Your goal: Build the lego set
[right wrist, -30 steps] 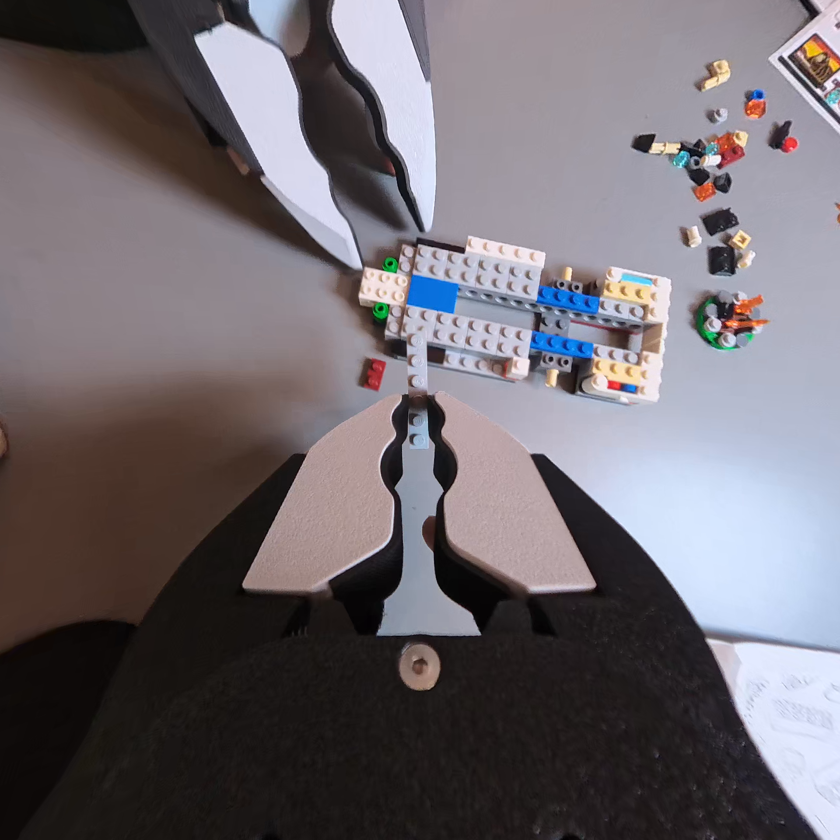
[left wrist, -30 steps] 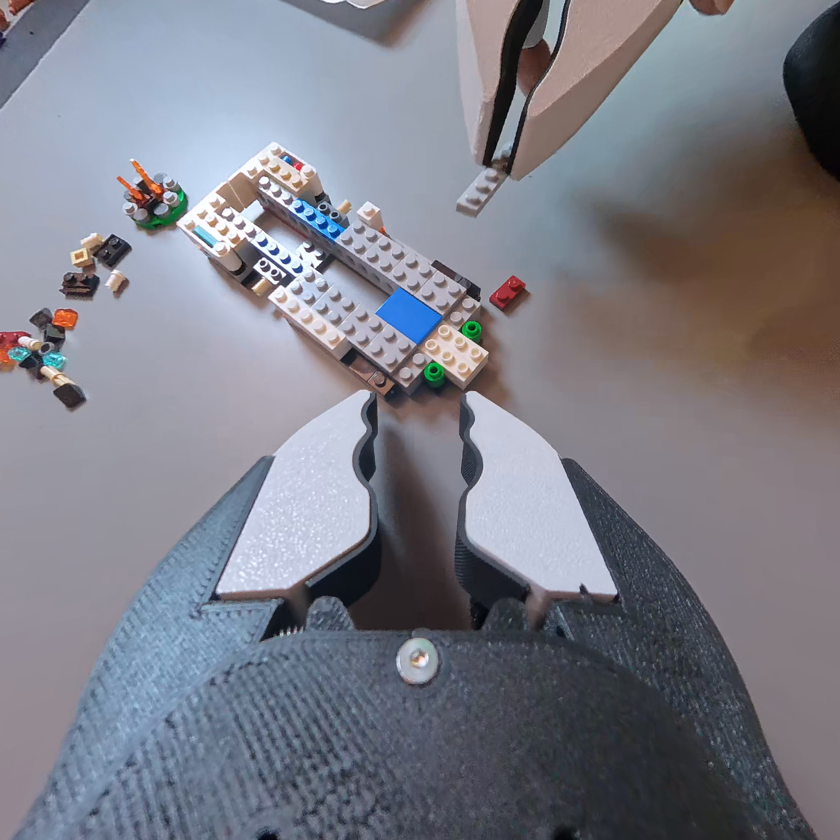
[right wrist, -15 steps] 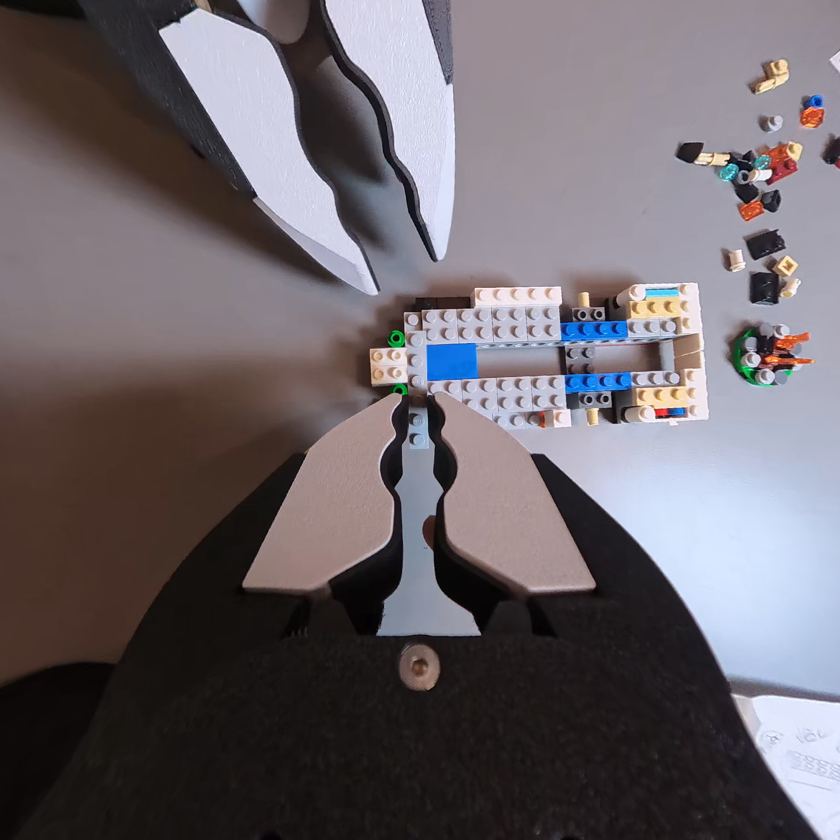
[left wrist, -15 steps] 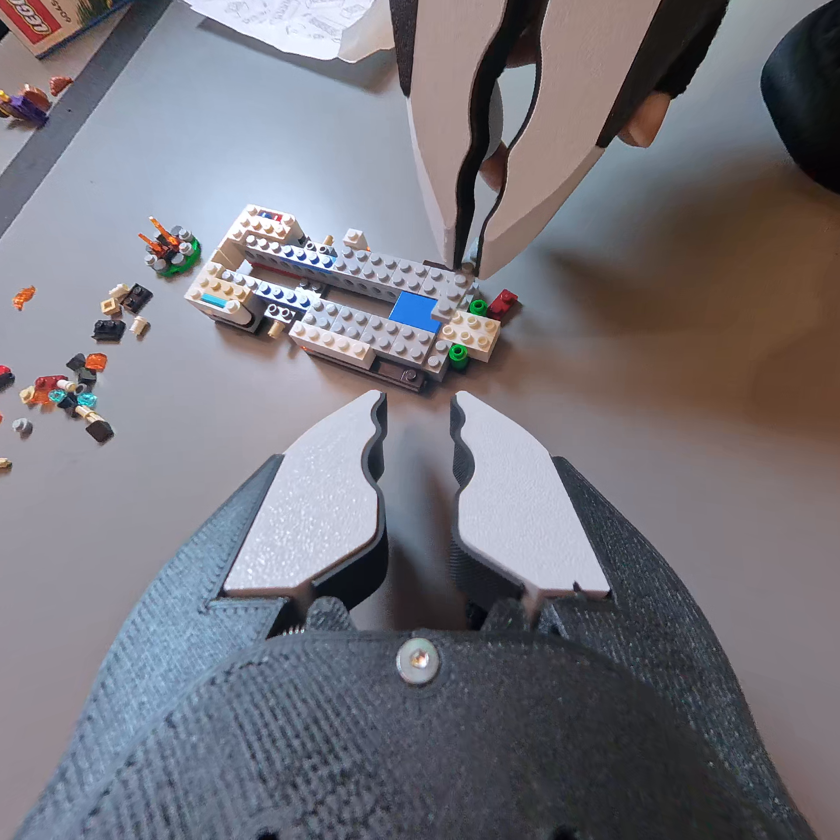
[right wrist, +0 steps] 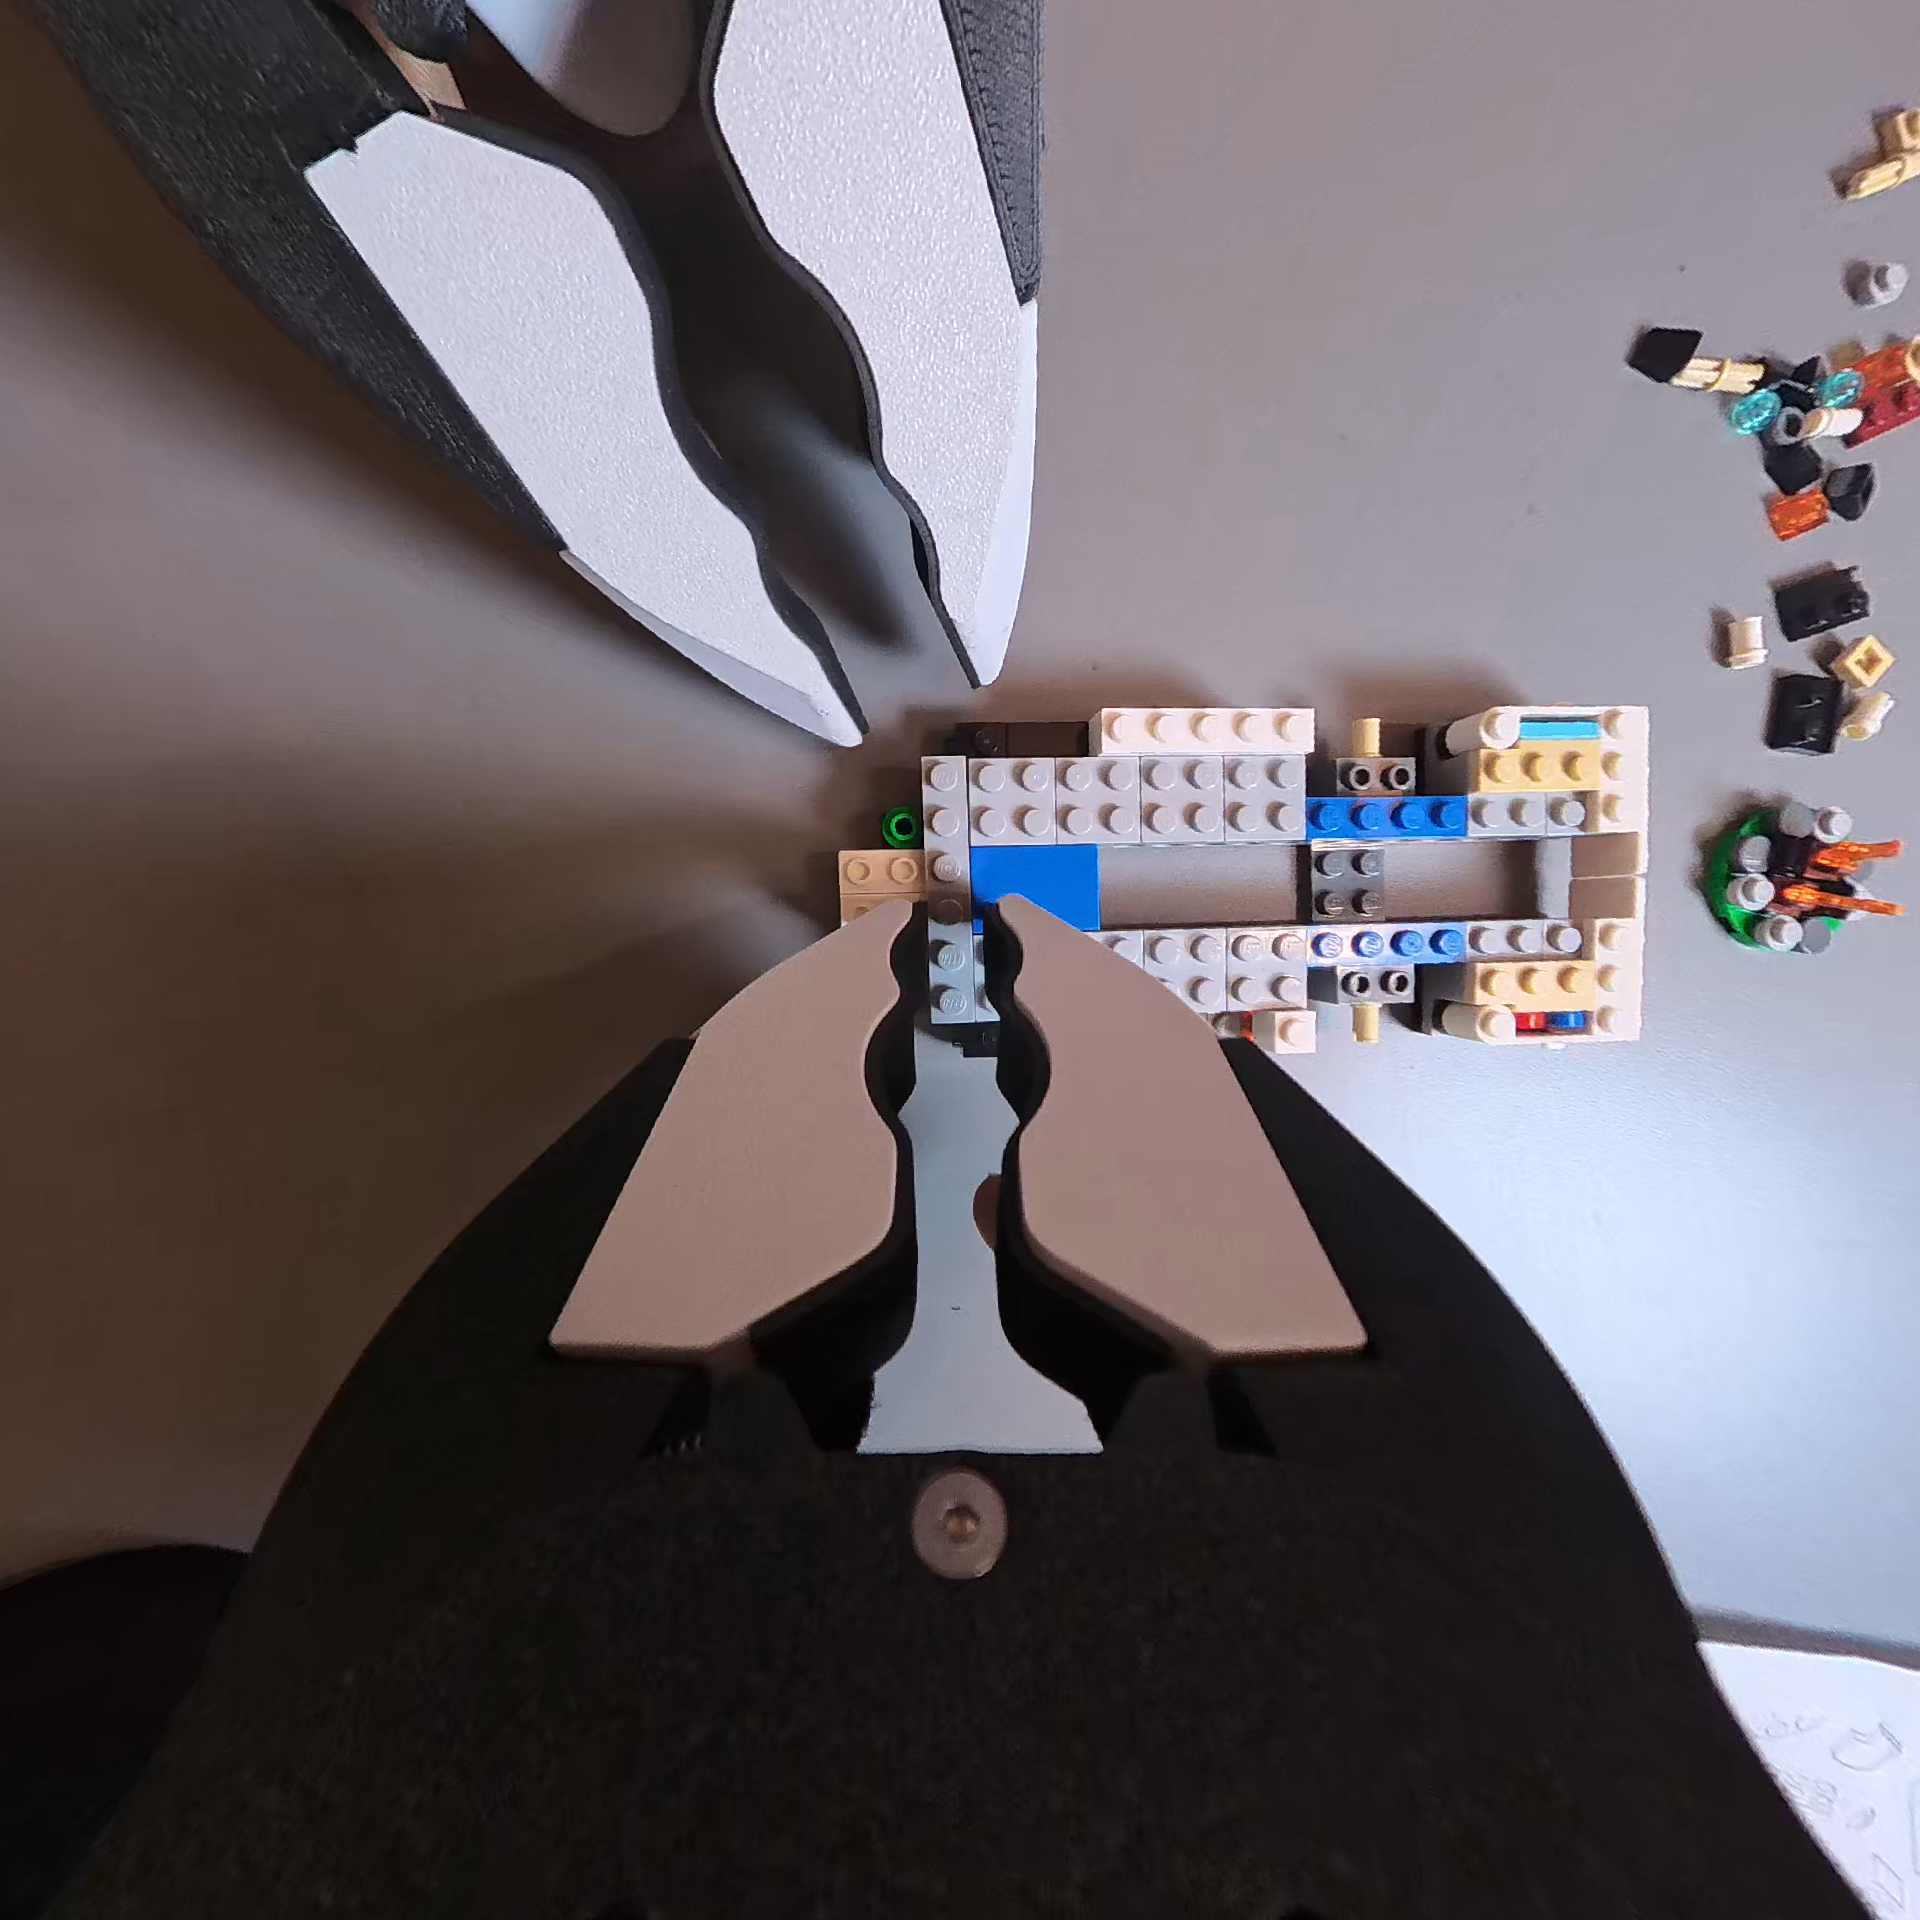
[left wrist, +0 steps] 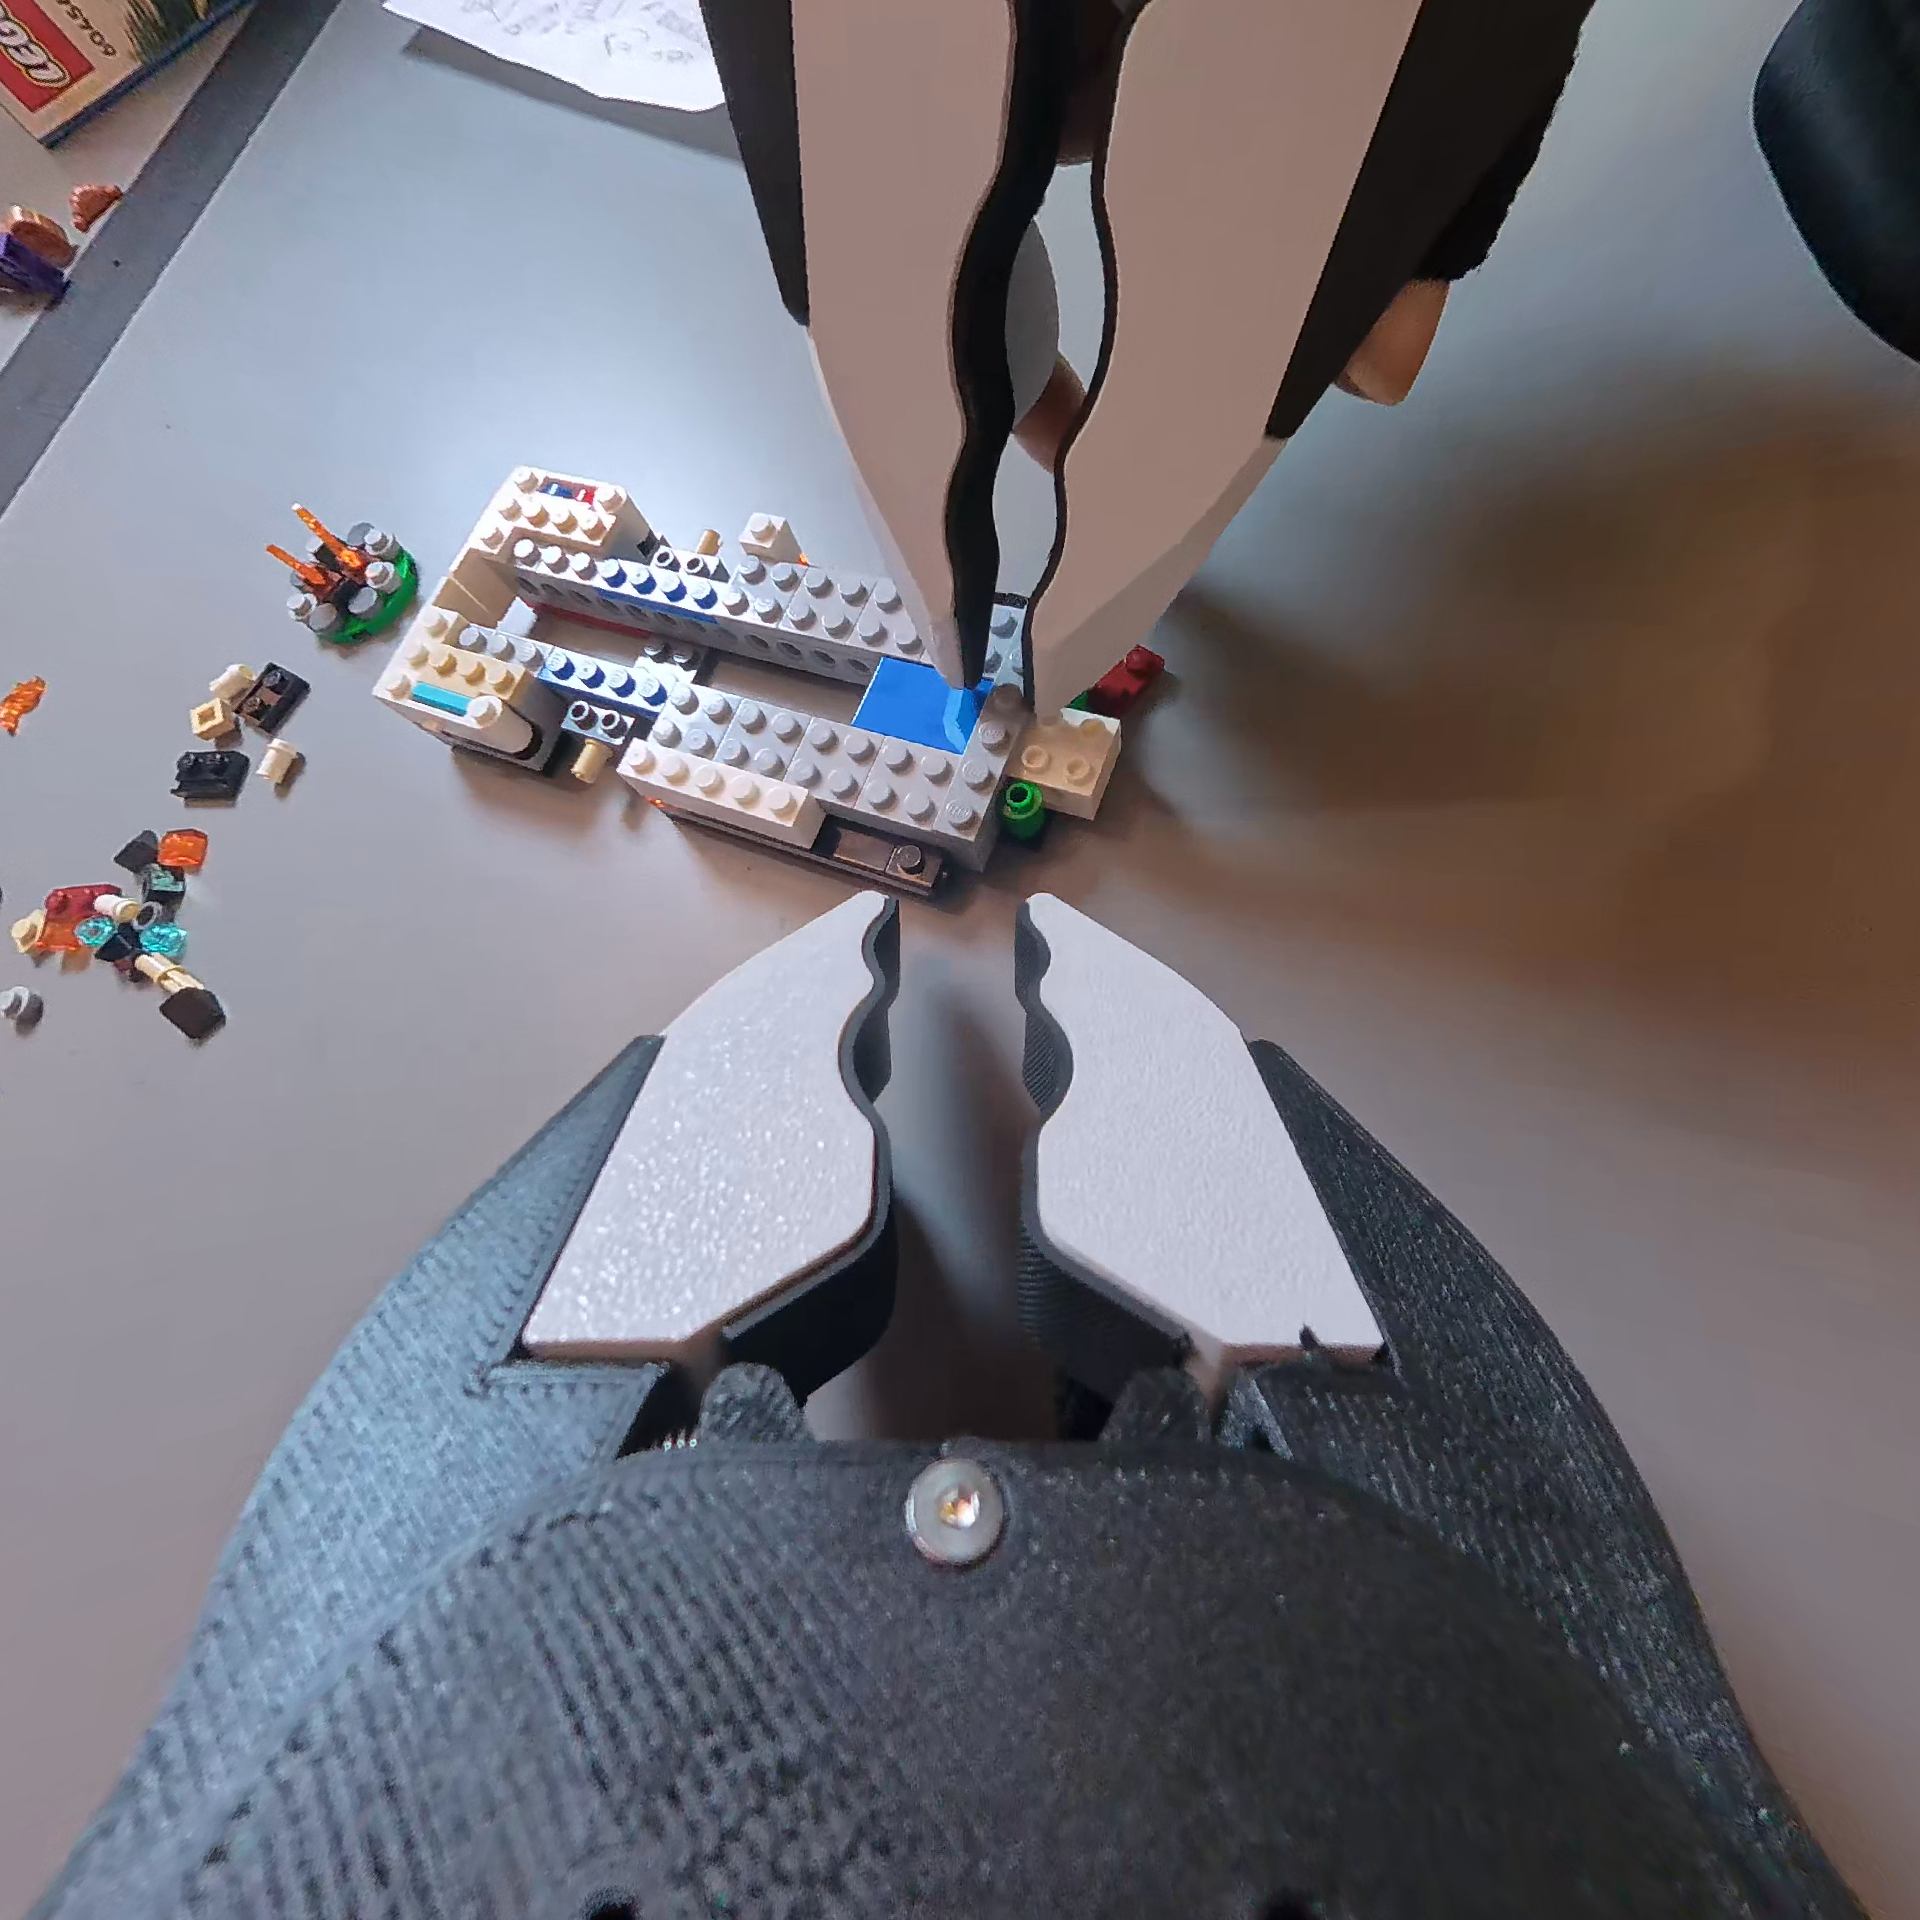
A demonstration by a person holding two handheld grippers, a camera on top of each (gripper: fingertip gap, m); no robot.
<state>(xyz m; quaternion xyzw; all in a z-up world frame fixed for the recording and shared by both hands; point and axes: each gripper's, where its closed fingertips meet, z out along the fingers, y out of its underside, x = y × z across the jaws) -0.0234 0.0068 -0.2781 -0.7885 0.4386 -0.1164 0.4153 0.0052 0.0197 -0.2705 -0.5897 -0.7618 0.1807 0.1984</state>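
A long brick model [right wrist: 1143, 800] of grey, white, blue and tan lies on the grey table. A thin grey plate [right wrist: 951, 831] lies across its near end beside a blue tile [right wrist: 1039, 878]. My right gripper [right wrist: 956, 906] straddles this plate. A sliver of blue shows between the plate and one pad, so the fingers do not press it. In the left wrist view the right gripper [left wrist: 1000, 688] stands tip-down on the plate [left wrist: 982, 764]. My left gripper [left wrist: 956, 909] is open and empty, just short of the model [left wrist: 769, 727]. It also shows in the right wrist view [right wrist: 914, 707].
Small loose pieces [left wrist: 135, 914] and a green round assembly [left wrist: 348, 587] lie left of the model; they show at the right in the right wrist view [right wrist: 1808, 436]. A dark red piece [left wrist: 1127, 670] and green studs [left wrist: 1023, 805] sit at the model's end. Paper [left wrist: 582, 42] and a box [left wrist: 62, 62] lie beyond. About 4 cm separates my left fingertips from my right.
The right gripper brought the grey plate down from the air onto the model's end, and its fingers eased slightly apart. The left gripper's fingers narrowed and stayed empty.
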